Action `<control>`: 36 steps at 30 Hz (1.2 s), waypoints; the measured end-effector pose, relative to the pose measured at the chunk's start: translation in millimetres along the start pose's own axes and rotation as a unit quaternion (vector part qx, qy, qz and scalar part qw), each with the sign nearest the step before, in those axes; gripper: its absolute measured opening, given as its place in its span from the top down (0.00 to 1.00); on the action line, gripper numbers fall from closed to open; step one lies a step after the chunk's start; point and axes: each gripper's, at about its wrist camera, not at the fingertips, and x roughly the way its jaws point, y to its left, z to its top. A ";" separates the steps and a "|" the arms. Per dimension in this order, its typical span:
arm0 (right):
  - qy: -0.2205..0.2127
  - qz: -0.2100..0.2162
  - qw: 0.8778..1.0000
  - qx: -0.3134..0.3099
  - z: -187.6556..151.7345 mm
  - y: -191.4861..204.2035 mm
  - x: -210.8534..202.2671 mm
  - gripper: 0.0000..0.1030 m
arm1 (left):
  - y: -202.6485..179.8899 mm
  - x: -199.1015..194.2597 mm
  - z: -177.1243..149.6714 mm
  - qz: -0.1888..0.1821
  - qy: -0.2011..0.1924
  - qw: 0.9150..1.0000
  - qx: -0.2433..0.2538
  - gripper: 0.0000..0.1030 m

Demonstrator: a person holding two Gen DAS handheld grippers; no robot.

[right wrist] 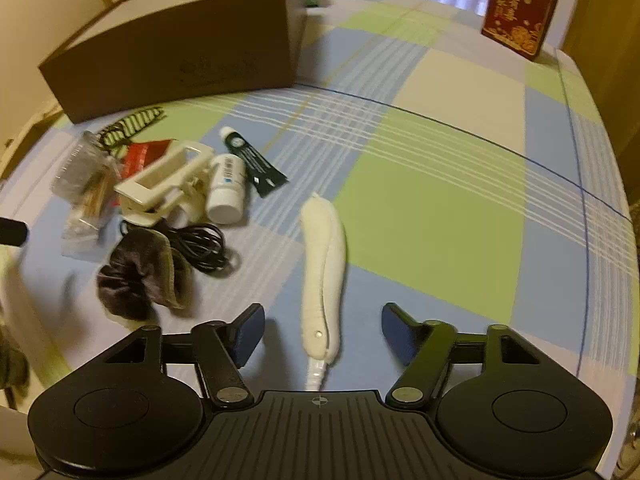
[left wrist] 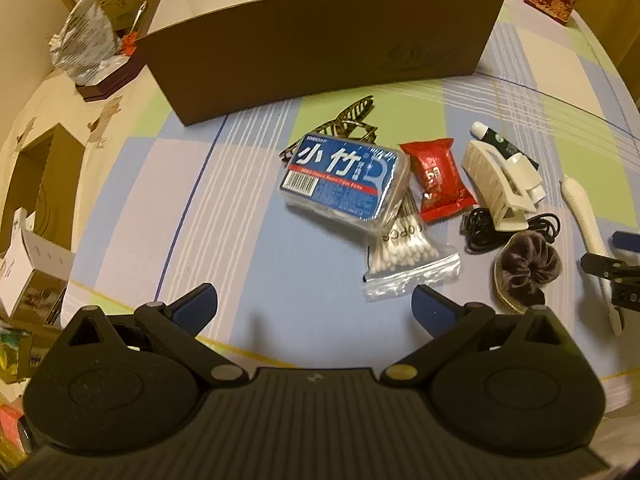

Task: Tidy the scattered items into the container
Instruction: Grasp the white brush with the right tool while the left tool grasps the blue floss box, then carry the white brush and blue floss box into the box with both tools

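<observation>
A checked cloth (right wrist: pixel 432 208) in green, blue and cream covers the table, with a red gift box (right wrist: pixel 518 12) standing at the upper right of both views. One brown cardboard box (left wrist: pixel 320 48), open at the top, sits at the upper centre of the left view; what shows of its pale inside looks bare.

The scattered items lie in front of it, right of centre:
- one blue floss-pick box (left wrist: pixel 344 178), lying on one bag of cotton swabs (left wrist: pixel 404 258)
- one red packet (left wrist: pixel 438 178)
- two hair clips, a striped one (left wrist: pixel 344 122) and a cream one (left wrist: pixel 502 178)
- one black tube (right wrist: pixel 254 160) and one white bottle (right wrist: pixel 227 188)
- one black cable (right wrist: pixel 202 246)
- one dark scrunchie (right wrist: pixel 138 274)

The left gripper (left wrist: pixel 314 306) is released and empty. The right gripper (right wrist: pixel 323 330) is spread wide around a white handled tool (right wrist: pixel 322 276), its pads (right wrist: pixel 250 334) apart from it.
</observation>
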 end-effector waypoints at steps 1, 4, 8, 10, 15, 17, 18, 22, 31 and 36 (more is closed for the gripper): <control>0.000 -0.002 1.000 -0.002 -1.6 -0.1 0.6 0.60 | 0.7 0.1 1.0 -0.004 -0.002 1.000 0.002 0.01; -0.010 -0.012 1.000 -0.020 -5.6 1.8 -1.0 0.78 | 2.7 0.8 5.7 -0.015 -0.011 1.000 0.011 0.01; -0.012 -0.014 1.000 -0.013 -8.9 1.1 -1.7 0.78 | 7.2 0.7 12.4 -0.034 -0.034 0.998 0.030 0.01; -0.012 -0.018 1.000 -0.003 -10.2 0.3 -2.5 0.78 | 9.7 0.7 15.8 -0.046 -0.050 0.997 0.045 0.01; -0.013 -0.030 0.999 0.014 -10.9 1.9 -4.1 0.78 | 18.1 7.2 30.9 -0.086 -0.082 0.989 0.091 0.01; -0.015 -0.035 0.999 0.021 -11.7 3.1 -4.8 0.78 | 22.1 12.1 36.9 -0.103 -0.084 0.986 0.100 0.01; -0.016 -0.038 0.999 0.024 -12.0 3.7 -5.1 0.78 | 24.4 14.0 39.3 -0.113 -0.086 0.984 0.103 0.01; -0.020 -0.046 0.998 0.038 -13.2 5.9 -5.4 0.78 | 33.2 26.3 49.5 -0.155 -0.088 0.977 0.117 0.01; -0.030 -0.066 0.995 0.067 -15.4 10.3 -6.1 0.78 | 40.6 56.1 58.6 -0.216 -0.044 0.966 0.134 0.01; -0.031 -0.071 0.994 0.077 -16.4 12.6 -6.1 0.78 | 40.4 66.4 63.9 -0.225 -0.028 0.965 0.129 0.12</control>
